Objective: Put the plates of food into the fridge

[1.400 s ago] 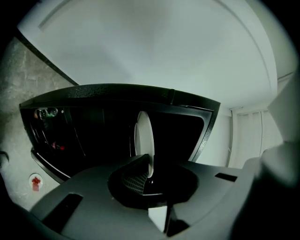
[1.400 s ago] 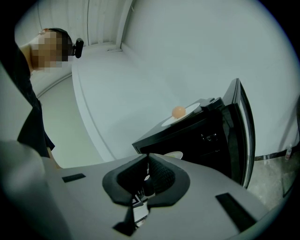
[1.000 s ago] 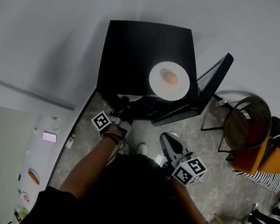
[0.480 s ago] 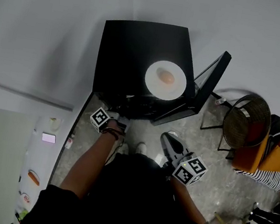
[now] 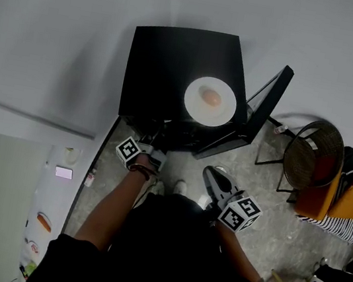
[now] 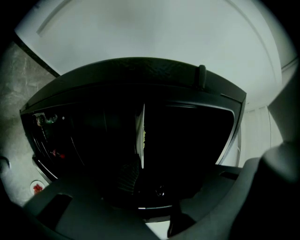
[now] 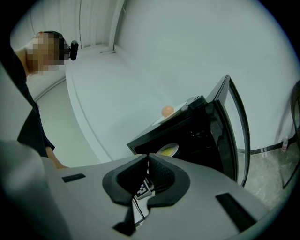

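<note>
Now left claw (image 5: 152, 146) has just been opening, clear of the plate (image 6: 142, 136) in the fridge (image 5: 176, 63); right claw (image 7: 148, 161) closed, empty.

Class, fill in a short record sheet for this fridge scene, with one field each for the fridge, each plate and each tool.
Fridge: small, black, its door swung open
Plate inside: within the dark compartment, yellow food on it
Plate on top: white, carries one round orange-brown item; not yet put in
Left tool: at the fridge opening; jaws have just been opening and stand apart, gripping nothing; the inside plate lies ahead of them
Right tool: away from the fridge, jaws together, empty
</note>
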Demonstrator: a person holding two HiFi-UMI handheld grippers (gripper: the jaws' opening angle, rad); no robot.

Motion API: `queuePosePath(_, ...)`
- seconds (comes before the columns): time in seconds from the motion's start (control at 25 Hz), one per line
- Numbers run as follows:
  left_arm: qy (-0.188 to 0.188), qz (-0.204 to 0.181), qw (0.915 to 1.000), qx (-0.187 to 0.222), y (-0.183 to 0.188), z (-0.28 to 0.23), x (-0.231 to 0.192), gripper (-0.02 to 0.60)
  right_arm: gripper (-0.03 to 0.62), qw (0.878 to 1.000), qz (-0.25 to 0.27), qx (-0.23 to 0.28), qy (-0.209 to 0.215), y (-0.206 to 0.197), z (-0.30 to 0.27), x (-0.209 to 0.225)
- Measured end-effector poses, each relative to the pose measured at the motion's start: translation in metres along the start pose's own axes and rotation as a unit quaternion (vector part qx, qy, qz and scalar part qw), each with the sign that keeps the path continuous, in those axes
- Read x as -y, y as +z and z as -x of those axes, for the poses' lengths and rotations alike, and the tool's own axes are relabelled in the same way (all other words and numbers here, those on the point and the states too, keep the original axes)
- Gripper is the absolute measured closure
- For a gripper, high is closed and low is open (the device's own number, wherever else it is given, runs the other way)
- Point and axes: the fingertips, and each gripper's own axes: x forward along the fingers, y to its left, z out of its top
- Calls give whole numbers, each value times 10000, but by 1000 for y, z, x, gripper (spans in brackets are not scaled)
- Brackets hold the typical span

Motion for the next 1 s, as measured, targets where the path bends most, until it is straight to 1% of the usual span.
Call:
queuePosePath(0.12,-20,-42,9998,-214,-16,15,8,442,565,10000,-31,28,38,1,-1,-1)
queuePosePath(0.24,-32,-223,9983,-539,-33,32,17,459,565,10000,-60,38,58,2,-2,0)
queuePosePath(0.32,-38,-293,9977,-607,-38,43,23,517,565,9999,-56,41,93,1,-4,-1)
queuePosePath(0.4,-63,-405,9969,-672,-40,54,29,539,565,9999,-48,28,131,-1,-7,-2)
queuePosePath(0.52,-104,-683,9935,-905,-44,65,41,557,565,9998,-61,30,199,-3,-10,-5)
queuePosePath(0.6,-24,-1005,9893,-1054,-46,75,50,557,565,9997,-46,6,227,-5,-12,-7)
queuePosePath(0.64,31,-1285,9851,-1139,-46,80,55,557,565,9997,-29,-23,238,-6,-13,-9)
queuePosePath(0.68,39,-1668,9783,-1233,-47,84,62,557,565,9997,-8,-58,250,-8,-14,-11)
queuePosePath(0.72,-10,-2078,9692,-1319,-49,88,71,558,565,9996,15,-90,270,-9,-15,-13)
queuePosePath(0.76,-73,-2409,9607,-1375,-50,91,81,558,565,9995,31,-111,293,-10,-16,-14)
queuePosePath(0.8,-121,-2630,9546,-1393,-53,94,90,558,565,9994,37,-121,310,-11,-17,-16)
queuePosePath(0.84,-161,-2779,9504,-1389,-55,97,98,557,565,9994,34,-124,317,-11,-17,-16)
queuePosePath(0.92,-244,-3012,9430,-1393,-59,102,110,557,565,9994,23,-124,324,-12,-19,-18)
queuePosePath(1.0,-326,-3269,9332,-1456,-64,105,122,557,565,9993,23,-132,340,-13,-21,-20)
